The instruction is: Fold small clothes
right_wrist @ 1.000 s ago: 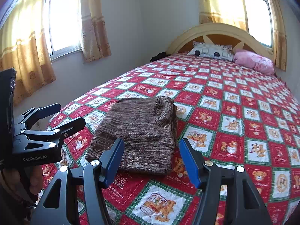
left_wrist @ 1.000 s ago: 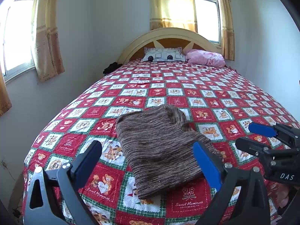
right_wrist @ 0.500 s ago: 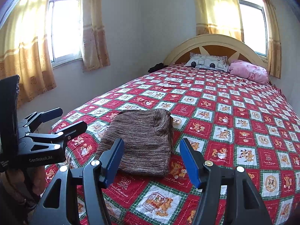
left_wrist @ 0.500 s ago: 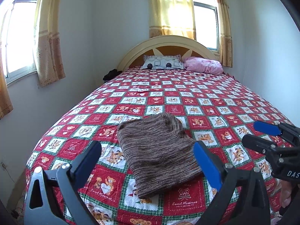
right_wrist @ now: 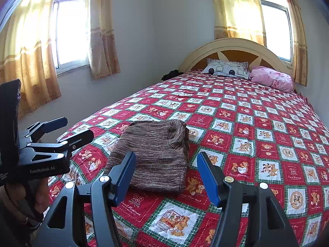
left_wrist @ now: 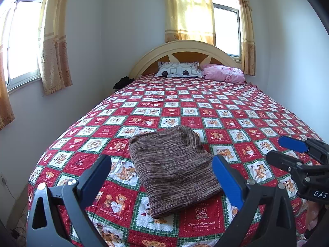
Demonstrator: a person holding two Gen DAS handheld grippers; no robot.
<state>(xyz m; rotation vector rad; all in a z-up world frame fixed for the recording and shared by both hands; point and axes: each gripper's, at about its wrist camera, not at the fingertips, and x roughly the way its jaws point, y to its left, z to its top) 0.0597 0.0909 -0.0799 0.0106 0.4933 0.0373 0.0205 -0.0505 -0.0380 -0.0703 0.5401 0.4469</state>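
A brown striped knit garment lies folded into a compact rectangle on the red patchwork bedspread, near the foot of the bed. My left gripper hangs above its near part, open, with nothing between the blue pads. In the right wrist view the same garment sits just beyond my right gripper, which is open and empty too. Each gripper shows in the other's view: the right gripper at the right edge, the left gripper at the left edge.
Two pillows, a grey patterned one and a pink one, lie by the curved headboard. A dark bundle sits at the bed's far left corner. Walls close in on both sides. Curtained windows stand left and behind.
Both views have drawn back and up a little from the garment, which now looks smaller and lower in frame. The folded garment has not moved.
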